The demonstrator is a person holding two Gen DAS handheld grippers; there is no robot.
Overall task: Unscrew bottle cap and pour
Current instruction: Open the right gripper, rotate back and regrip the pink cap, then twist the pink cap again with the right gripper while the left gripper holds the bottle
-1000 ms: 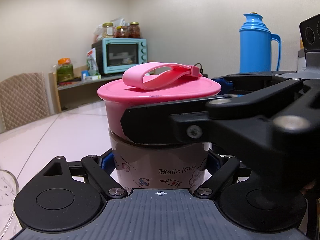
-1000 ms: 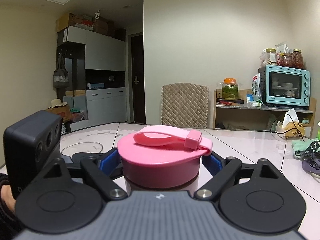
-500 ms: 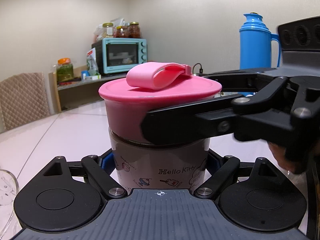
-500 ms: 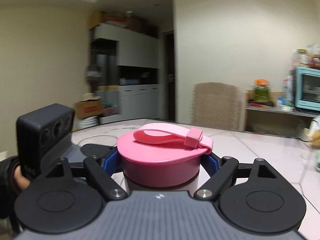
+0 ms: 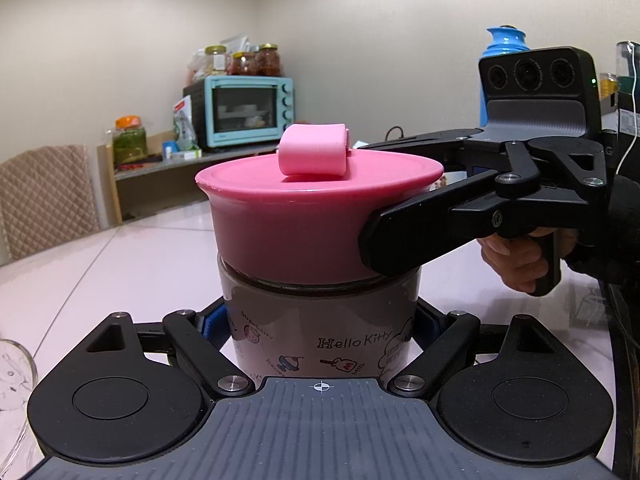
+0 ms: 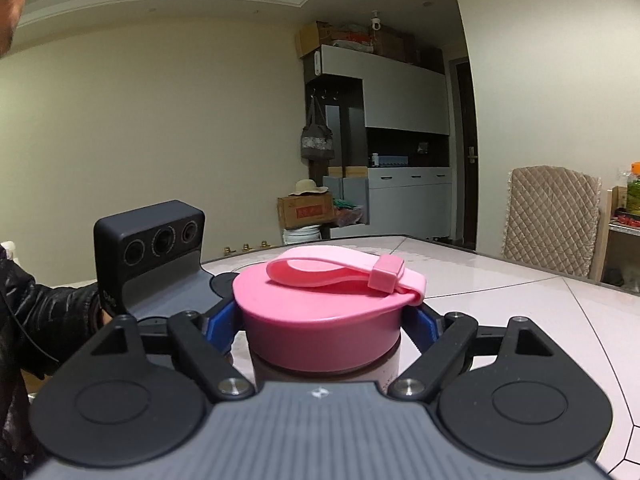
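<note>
left claw [image 5: 320, 320] grips the bottle [image 5: 320, 320] body, right claw [image 6: 324, 320] clamps the pink cap [image 6: 320, 320].

A home dining room: a teal toaster oven [image 5: 247, 111] topped with food jars [image 5: 241, 59] stands on a side shelf, a quilted chair [image 6: 551, 218] at the pale desk [image 6: 500, 280], a blue thermos [image 5: 504, 42] behind; grey storage cabinets [image 6: 400, 92], cardboard boxes and what appears to be a hanging bag [image 6: 317, 140] line the far wall.
</note>
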